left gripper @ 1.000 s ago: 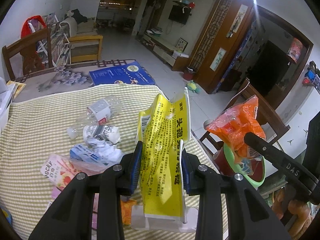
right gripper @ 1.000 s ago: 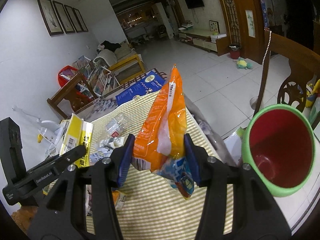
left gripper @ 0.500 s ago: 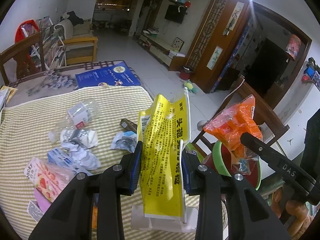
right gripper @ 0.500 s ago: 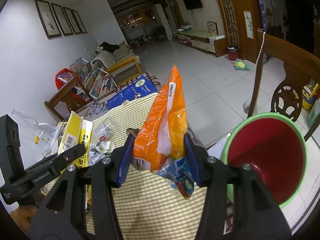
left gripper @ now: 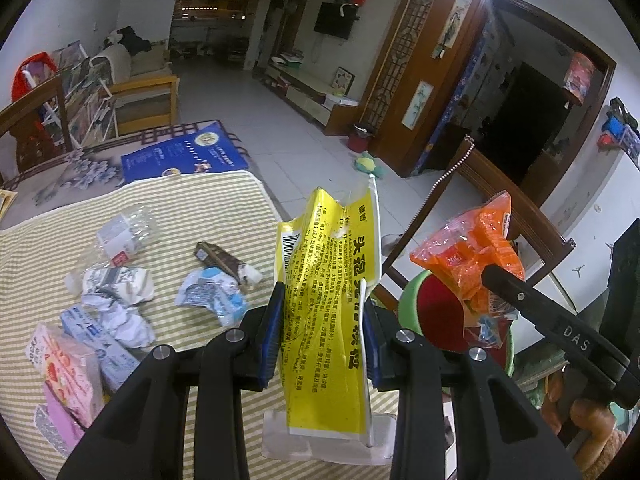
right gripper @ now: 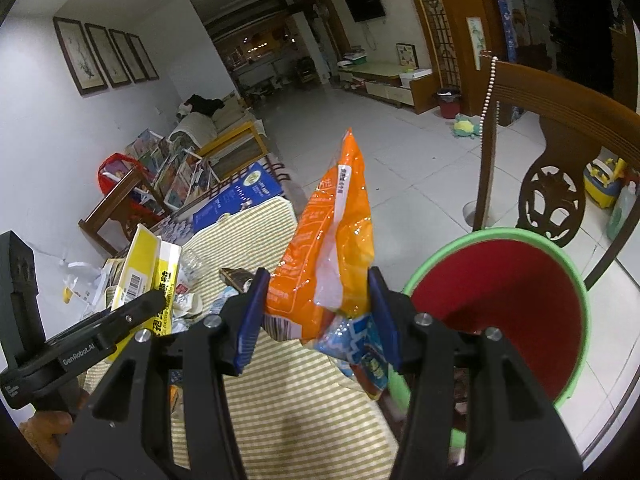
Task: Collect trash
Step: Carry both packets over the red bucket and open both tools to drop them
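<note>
Striped yellow-and-white cloth covers the surface (left gripper: 192, 200), and the loose trash lies at the left of the left wrist view: a pink snack box (left gripper: 64, 372) at the lower left, crumpled white paper (left gripper: 116, 320) just above it, a crushed clear plastic bottle (left gripper: 124, 228) further up, then a blue-and-white wrapper (left gripper: 212, 296) and a dark brown wrapper (left gripper: 224, 260) touching it nearer the middle. In the centre of that view the left claw (left gripper: 324, 336) is clamped on a yellow packet (left gripper: 332, 280), which stands upright between the blue pads. To the right, a red bin with a green rim (left gripper: 432, 312) sits off the surface's edge, partly hidden by an orange bag (left gripper: 472, 256). In the right wrist view the right claw (right gripper: 320, 312) is pinched closed on that orange bag, held upright at centre frame, just left of the bin's open mouth. A wooden chair (right gripper: 560, 120) stands behind the bin at the upper right.
</note>
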A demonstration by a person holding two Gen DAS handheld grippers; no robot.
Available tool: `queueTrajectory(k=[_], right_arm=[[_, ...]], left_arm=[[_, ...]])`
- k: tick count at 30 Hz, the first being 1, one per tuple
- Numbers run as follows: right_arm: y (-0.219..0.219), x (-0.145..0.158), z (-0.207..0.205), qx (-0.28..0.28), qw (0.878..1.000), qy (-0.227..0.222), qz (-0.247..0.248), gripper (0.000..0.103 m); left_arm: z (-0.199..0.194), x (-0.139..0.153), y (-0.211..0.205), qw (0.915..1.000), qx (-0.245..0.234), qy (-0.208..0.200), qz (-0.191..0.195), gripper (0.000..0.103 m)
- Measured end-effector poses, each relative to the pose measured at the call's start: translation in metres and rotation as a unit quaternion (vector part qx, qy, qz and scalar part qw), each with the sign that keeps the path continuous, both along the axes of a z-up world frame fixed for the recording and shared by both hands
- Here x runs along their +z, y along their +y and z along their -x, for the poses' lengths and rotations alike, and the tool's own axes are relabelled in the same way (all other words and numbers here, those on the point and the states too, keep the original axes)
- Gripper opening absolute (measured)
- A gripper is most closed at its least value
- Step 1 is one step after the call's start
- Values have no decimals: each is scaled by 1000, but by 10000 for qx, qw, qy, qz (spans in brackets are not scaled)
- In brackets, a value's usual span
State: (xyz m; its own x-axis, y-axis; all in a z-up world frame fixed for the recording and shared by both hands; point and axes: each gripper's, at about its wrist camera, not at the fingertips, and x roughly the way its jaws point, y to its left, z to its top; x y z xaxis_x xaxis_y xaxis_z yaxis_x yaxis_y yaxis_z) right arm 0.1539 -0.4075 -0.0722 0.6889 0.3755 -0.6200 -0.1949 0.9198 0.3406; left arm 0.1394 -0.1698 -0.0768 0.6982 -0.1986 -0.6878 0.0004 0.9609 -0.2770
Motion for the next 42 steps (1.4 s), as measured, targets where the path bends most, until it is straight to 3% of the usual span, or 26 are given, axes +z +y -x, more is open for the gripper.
queueTrajectory(k=[9,20,23,25,26,38,39,40,42], right_arm=[[-47,-2,-4,-387,9992,-7,75,48],[-111,-22,-7,-987,9945,326,109,49],[-123,-30,-9,-1079,9928,521,71,53],[-131,-33,-7,-1281,9902,547,91,71],[-134,-33,-6,-1362,9892,530,79,73],[-175,-30,11,-1936,9799,469,39,73],[-177,-29,13,-1963,9794,466,36,73],[-178,-29,15,-1996,9788,463,36,73],[-180,-28,18,-2033,9780,456,42,73]], left_arm=[[-19,0,-43,9996,-297,11,-13,31],[-48,-5,-115,9946,-1024,133,-61,31],[-54,-6,-133,9924,-1219,143,-84,31],[-58,-8,-142,9911,-1322,160,-94,31],[-59,-9,-147,9903,-1374,175,-98,31],[-73,-22,-203,9765,-2116,372,-154,32],[-73,-22,-206,9761,-2134,371,-163,37],[-73,-22,-208,9758,-2150,356,-151,49],[-71,-20,-208,9768,-2122,293,-76,56]])
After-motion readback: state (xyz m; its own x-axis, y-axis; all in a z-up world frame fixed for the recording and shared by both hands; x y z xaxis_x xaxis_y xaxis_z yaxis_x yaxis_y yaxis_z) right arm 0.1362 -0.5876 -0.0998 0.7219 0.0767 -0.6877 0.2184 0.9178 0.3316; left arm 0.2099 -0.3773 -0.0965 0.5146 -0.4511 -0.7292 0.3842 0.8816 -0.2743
